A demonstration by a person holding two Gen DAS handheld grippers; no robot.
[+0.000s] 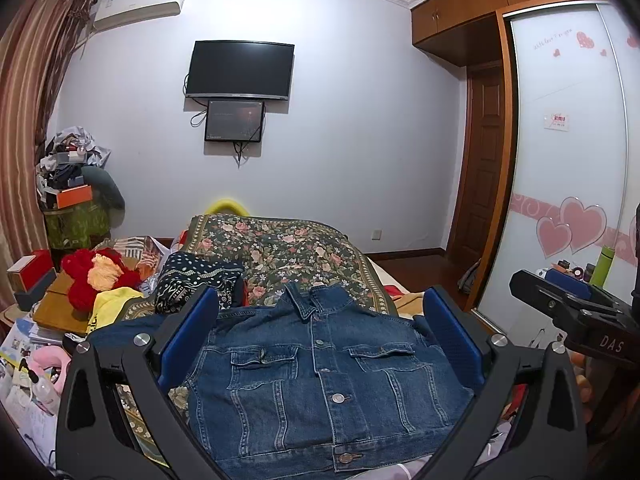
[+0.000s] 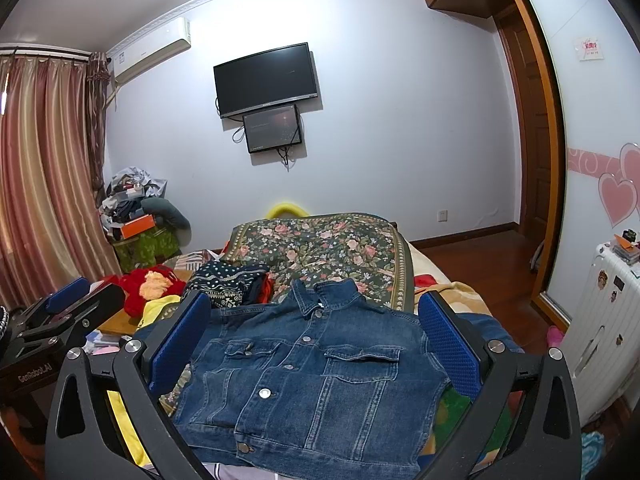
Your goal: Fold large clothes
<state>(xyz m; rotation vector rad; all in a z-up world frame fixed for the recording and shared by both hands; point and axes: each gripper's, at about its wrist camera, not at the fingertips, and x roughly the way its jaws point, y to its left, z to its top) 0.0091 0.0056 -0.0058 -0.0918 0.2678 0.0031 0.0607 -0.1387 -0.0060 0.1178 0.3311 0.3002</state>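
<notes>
denim jacket [image 1: 320, 376] lying buttoned, front up, at the bed's [image 1: 276, 248] near edge, sleeves looking tucked under | left gripper [image 1: 320, 344] and right gripper [image 2: 316, 344] hovering, jaws apart, empty | crosswise fold probably remaining

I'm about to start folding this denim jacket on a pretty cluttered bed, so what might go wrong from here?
The denim jacket lies over bunched bedding, so folds may come out crooked. The patterned dark cloth and yellow garment sit close by and could get caught when a sleeve is grabbed. Both grippers, left and right, are open and holding nothing.
</notes>
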